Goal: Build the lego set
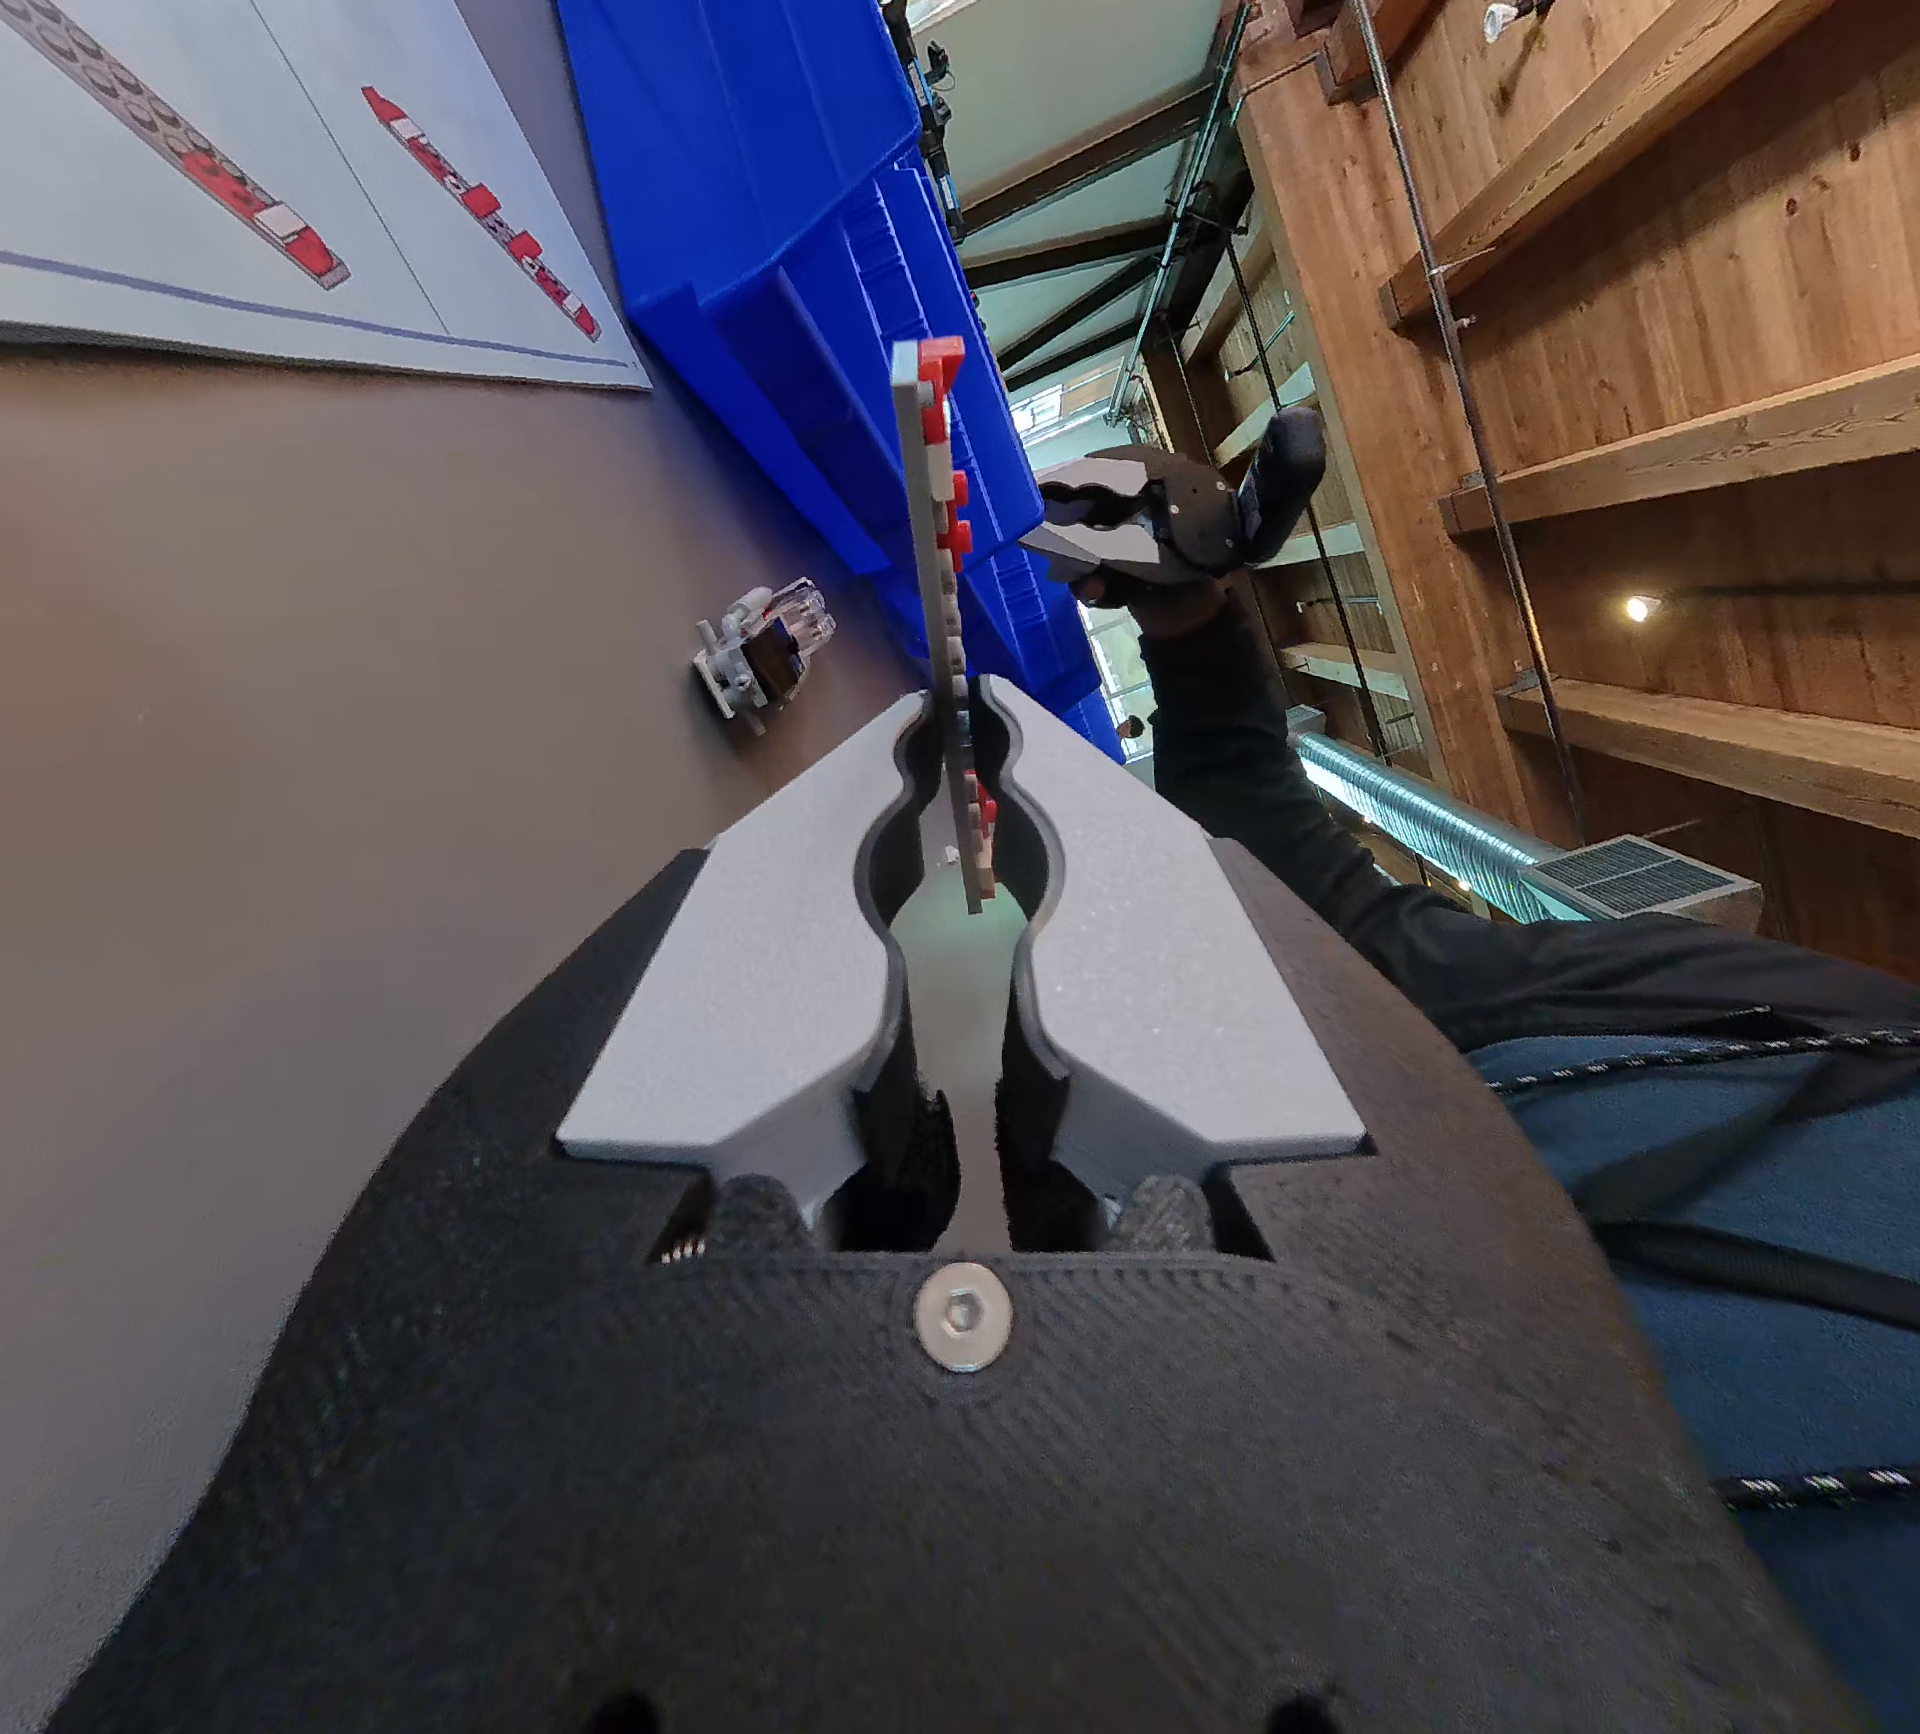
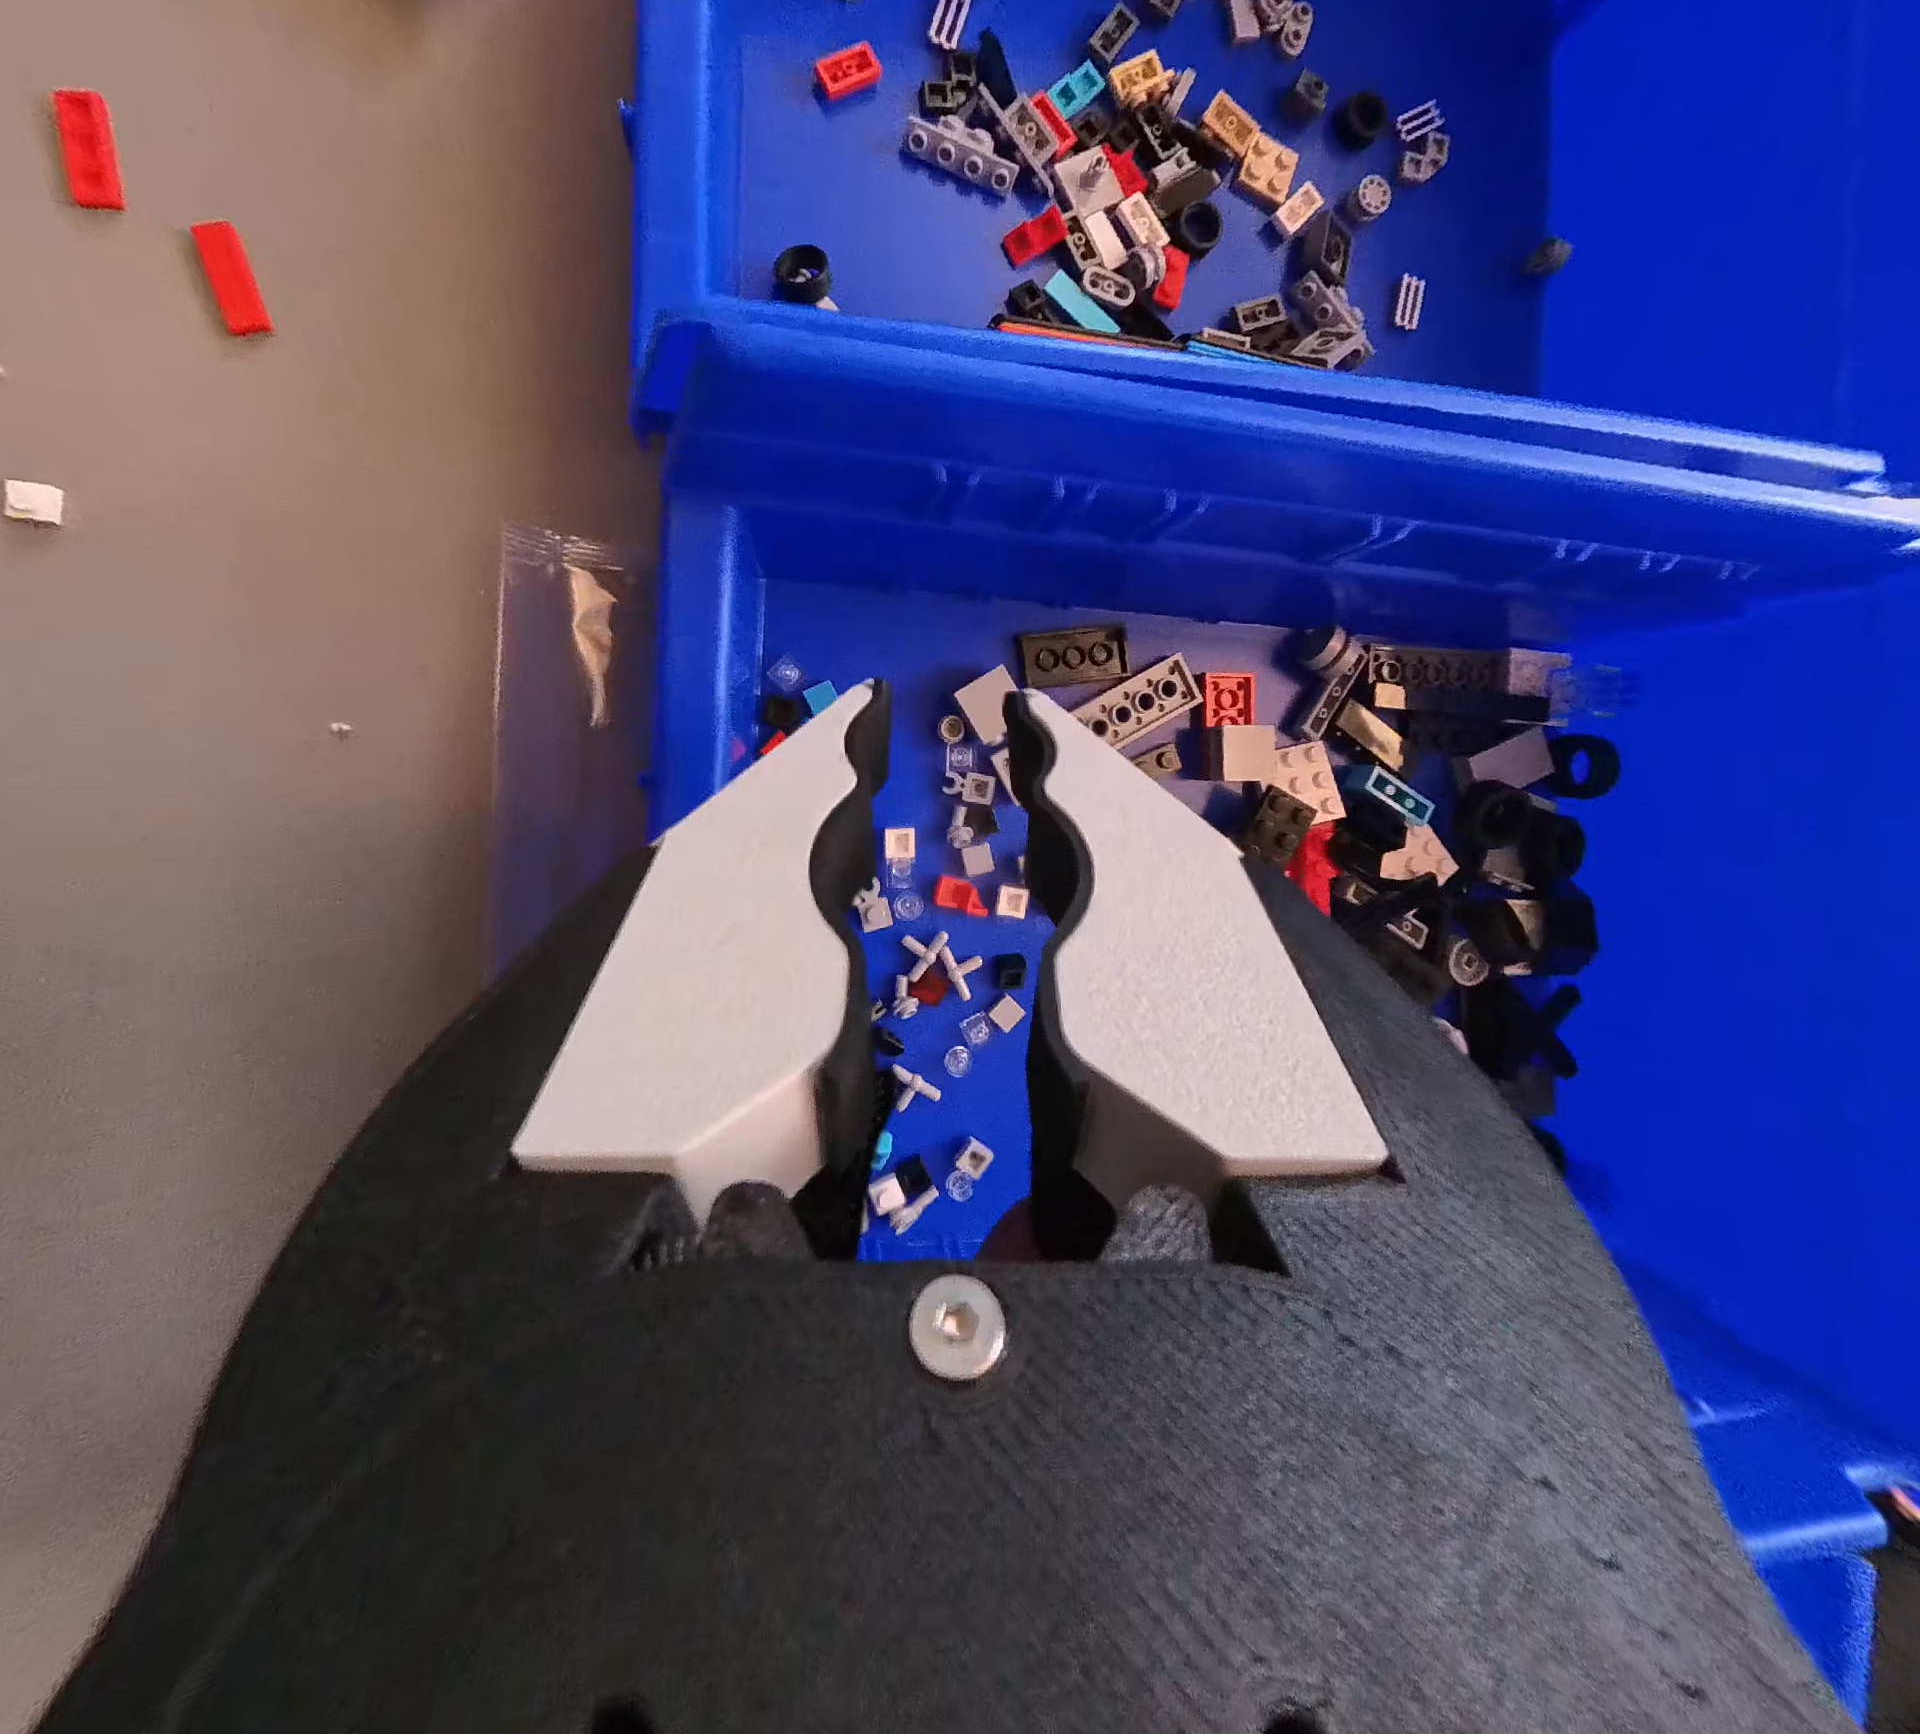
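Left gripper [image 1: 961, 697] pinches the grey plate [image 1: 940, 562]; right gripper [image 2: 945, 708] spread over the lower bin [image 2: 1714, 853].
Plate thin, stiff, light; studded parts likely pop off, so grip its edges.

A: Long grey plate assembly [image 1: 948, 562], seen edge-on, studded with red and white pieces along one side; lower end clamped between grey fingers, upper end free above the table.

B: Small grey-and-clear sub-assembly [image 1: 764, 645] lying on the brown table, apart from the plate.

A: Two flat red tiles [image 2: 88, 149] [image 2: 231, 277] and one white piece [image 2: 33, 502] loose on the table.

B: Mixed loose bricks heaped in the far bin [image 2: 1153, 157]; small parts and dark bricks scattered in the near bin [image 2: 1382, 832].
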`<state>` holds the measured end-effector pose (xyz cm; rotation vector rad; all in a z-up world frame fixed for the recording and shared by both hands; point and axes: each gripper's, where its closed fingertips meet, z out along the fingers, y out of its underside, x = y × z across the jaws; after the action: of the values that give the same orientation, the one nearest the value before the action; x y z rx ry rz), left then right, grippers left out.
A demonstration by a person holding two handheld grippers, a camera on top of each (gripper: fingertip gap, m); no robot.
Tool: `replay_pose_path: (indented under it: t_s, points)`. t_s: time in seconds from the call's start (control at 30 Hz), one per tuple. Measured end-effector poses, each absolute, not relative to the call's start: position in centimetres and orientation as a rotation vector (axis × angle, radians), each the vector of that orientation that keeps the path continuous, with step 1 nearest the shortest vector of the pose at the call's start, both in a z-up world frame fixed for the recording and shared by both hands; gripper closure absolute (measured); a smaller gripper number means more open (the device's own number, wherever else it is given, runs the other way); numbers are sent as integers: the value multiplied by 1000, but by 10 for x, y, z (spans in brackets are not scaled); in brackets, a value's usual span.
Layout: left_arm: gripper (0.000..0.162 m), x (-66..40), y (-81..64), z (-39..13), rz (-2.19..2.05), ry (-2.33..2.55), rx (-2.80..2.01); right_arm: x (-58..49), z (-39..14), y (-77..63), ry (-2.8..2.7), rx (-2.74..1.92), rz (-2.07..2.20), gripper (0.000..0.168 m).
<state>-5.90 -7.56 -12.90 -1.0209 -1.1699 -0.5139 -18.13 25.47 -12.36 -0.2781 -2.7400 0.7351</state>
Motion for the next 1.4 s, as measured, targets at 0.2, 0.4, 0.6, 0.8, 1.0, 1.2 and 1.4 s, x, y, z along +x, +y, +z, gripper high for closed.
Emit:
replay_pose_path:
  t_s: [0.2,0.4,0.6,0.8,1.0,1.2,1.4]
  points:
    - [158,-59,-76,-129,-507,-1171,-1022,-192,-130,258,-2772,-229,661,145]
    - [158,-59,-77,-128,-501,-1172,-1012,-189,-133,256,-2789,-222,663,145]
    - [158,-58,-76,-128,-508,-1167,-1022,-184,-140,266,-2838,-187,609,148]
    - [158,-58,-75,-129,-511,-1169,-1028,-186,-146,280,-2911,-77,489,150]
    - [158,-59,-75,-131,-511,-1181,-1032,-173,-168,277,-3028,41,407,155]
    - [158,-59,-75,-132,-510,-1189,-1032,-168,-187,284,-3078,46,322,156]
    - [158,-59,-75,-132,-515,-1187,-1035,-170,-191,289,-3063,24,298,156]
